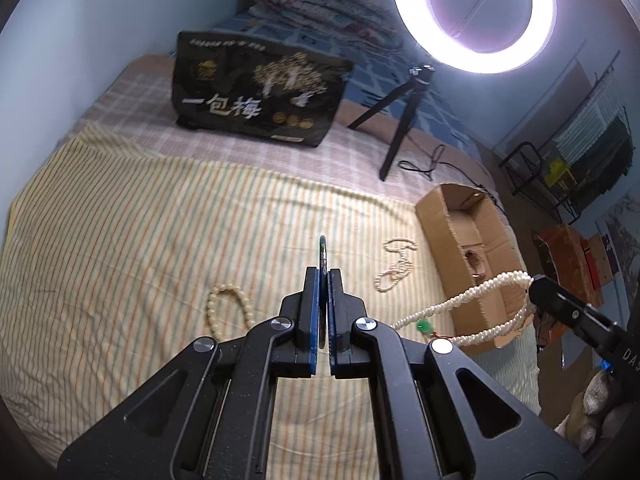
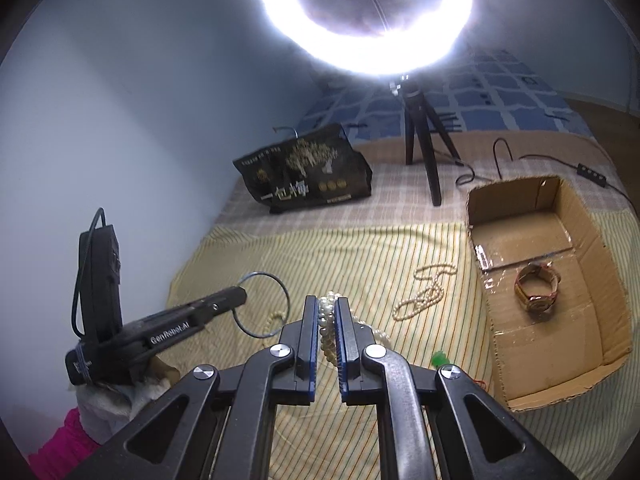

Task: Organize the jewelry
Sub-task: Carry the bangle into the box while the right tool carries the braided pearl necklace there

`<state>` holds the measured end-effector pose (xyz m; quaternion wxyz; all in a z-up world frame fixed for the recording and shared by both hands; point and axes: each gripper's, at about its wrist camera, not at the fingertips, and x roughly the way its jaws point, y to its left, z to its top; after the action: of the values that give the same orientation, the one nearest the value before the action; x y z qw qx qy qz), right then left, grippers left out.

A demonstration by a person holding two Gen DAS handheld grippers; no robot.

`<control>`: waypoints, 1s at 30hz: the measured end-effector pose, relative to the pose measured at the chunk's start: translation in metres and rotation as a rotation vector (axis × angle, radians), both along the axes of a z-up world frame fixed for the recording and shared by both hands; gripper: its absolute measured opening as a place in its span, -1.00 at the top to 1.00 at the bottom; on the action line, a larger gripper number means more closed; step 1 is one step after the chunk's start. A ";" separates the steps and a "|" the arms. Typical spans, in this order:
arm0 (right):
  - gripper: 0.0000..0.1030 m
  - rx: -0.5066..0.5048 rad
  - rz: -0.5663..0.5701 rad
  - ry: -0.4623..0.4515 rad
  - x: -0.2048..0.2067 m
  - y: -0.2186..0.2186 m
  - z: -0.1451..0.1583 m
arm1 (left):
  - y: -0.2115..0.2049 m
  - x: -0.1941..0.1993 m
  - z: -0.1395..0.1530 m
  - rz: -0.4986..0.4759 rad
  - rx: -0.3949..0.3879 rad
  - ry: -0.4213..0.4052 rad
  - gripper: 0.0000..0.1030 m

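Above a striped bedsheet (image 1: 160, 220), the right gripper (image 2: 329, 312) clamps a multi-strand pearl necklace (image 1: 472, 300), lifted clear, likely bound for the open cardboard box (image 2: 600, 280) already holding a watch (image 2: 536, 286). The left gripper (image 1: 323, 280) pinches a thin metal bangle (image 2: 262, 304) edge-on. Two pearl pieces remain on the sheet.

A lit ring light (image 1: 474, 16) glares at the top right of the left wrist view, standing on a small black tripod (image 1: 396, 120) on a bed covered by a striped sheet (image 1: 160, 220). Pale blue walls (image 1: 100, 20) rise behind; a folded quilt (image 1: 320, 4) lies at the top centre, a black metal rack (image 1: 560, 168) at the right edge
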<state>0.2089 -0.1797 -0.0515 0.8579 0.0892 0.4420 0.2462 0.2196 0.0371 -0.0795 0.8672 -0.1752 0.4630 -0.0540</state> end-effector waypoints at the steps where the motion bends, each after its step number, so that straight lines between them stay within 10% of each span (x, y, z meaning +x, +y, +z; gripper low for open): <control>1: 0.90 0.004 -0.003 -0.008 -0.001 -0.002 0.004 | -0.004 -0.001 0.003 -0.007 0.000 -0.006 0.98; 30: 0.90 0.039 -0.232 -0.175 -0.004 -0.116 0.072 | -0.119 0.005 0.043 -0.173 -0.041 -0.104 0.98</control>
<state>0.2047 -0.2961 0.0205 0.9140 0.1343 0.3473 0.1609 0.2246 -0.0820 -0.0362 0.8784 -0.1494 0.4295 -0.1472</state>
